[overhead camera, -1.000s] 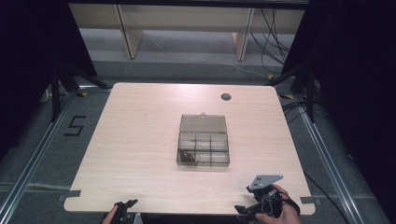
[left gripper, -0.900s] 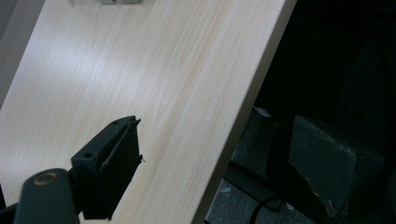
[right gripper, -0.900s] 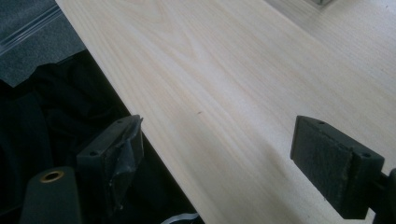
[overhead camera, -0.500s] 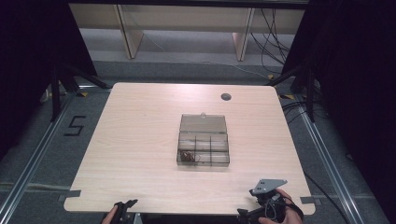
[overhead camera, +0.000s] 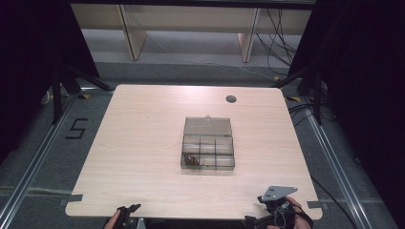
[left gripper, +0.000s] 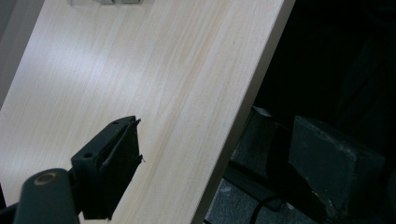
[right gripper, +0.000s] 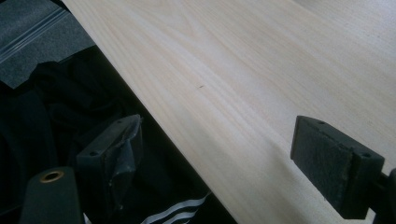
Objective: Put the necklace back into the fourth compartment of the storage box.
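Both tools wait at the worktop's (overhead camera: 143,143) near edge — right tool (right gripper: 233,154) spread wide, left tool (left gripper: 119,158) unclear — approach the compartment box (overhead camera: 208,148) slowly.

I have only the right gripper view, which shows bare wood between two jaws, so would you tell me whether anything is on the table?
Observer: Yes, a clear compartment box sits near the middle of the table, with its lid folded open toward the far side.
Operator: Thank you. Is anything in it?
Observer: A small dark tangle lies in the near left compartment. I cannot tell what it is.
Operator: And where is the left gripper?
Observer: The left gripper is at the table's near edge, left of the box and well apart from it.
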A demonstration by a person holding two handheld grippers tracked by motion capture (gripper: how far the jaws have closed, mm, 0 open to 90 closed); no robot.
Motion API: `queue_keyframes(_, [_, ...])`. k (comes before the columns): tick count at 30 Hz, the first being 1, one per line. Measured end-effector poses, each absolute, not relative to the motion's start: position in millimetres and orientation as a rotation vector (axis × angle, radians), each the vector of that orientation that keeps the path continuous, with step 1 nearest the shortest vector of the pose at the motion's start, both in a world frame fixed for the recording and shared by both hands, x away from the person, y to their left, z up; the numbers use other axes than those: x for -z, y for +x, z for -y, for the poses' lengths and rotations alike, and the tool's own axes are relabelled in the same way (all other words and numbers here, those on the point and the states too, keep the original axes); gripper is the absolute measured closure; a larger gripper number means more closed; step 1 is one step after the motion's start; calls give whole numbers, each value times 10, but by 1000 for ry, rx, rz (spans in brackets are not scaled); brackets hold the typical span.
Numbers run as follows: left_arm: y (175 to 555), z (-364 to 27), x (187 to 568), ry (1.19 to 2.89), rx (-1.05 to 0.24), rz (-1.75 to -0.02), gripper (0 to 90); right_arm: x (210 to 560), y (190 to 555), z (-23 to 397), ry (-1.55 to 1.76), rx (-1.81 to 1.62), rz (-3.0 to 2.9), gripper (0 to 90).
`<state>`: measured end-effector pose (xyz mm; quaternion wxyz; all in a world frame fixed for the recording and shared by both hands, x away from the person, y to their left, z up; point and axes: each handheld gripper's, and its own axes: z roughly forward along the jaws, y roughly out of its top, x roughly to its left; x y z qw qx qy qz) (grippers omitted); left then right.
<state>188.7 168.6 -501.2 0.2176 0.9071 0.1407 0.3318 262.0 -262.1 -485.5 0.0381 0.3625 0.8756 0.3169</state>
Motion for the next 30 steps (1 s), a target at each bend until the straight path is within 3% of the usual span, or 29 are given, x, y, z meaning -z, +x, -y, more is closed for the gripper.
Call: queue_keyframes(30, [1884, -1682, 5029, 2477, -916, -407, 158, 4861, 2525, 2655, 1169, -995, -2669, 184])
